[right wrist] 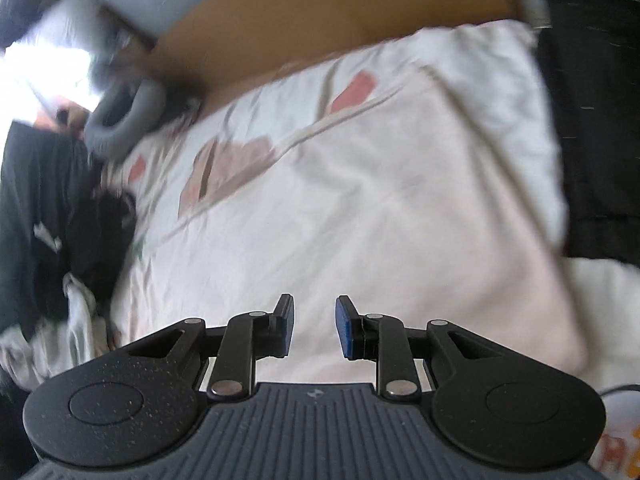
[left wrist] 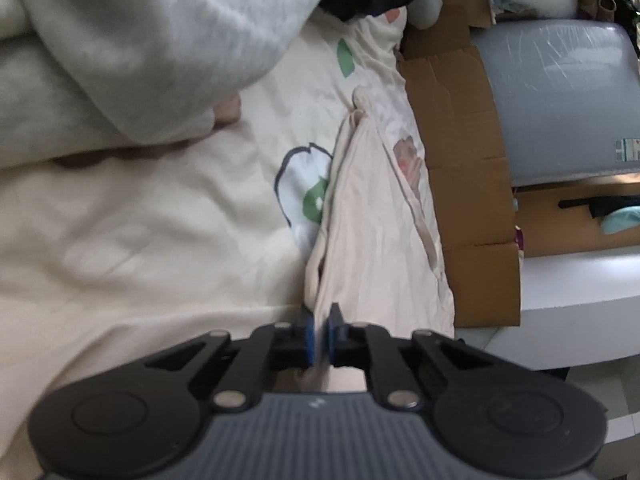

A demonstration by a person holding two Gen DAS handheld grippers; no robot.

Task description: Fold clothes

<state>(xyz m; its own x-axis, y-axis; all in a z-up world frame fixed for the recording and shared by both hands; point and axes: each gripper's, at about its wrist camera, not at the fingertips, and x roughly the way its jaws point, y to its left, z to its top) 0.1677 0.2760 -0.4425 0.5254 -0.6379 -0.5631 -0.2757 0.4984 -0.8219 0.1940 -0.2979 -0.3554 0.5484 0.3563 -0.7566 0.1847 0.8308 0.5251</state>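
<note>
Here, one cream garment (left wrist: 372, 216), two hand-held grippers.

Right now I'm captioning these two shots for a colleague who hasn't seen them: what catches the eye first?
A pale cream garment with green and pink prints fills both views. The left gripper is shut on a fold of it at the bottom centre; the right gripper hangs open above the cloth. Brown cardboard borders it.

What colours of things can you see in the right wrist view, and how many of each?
Cream: 1, the printed cloth
Black: 2, the clothes pile and the black panel
White: 1, the crumpled cloth
Grey: 1, the ring
Brown: 1, the cardboard
Total: 6 that can be made out; the top left corner is too blurred.
</note>
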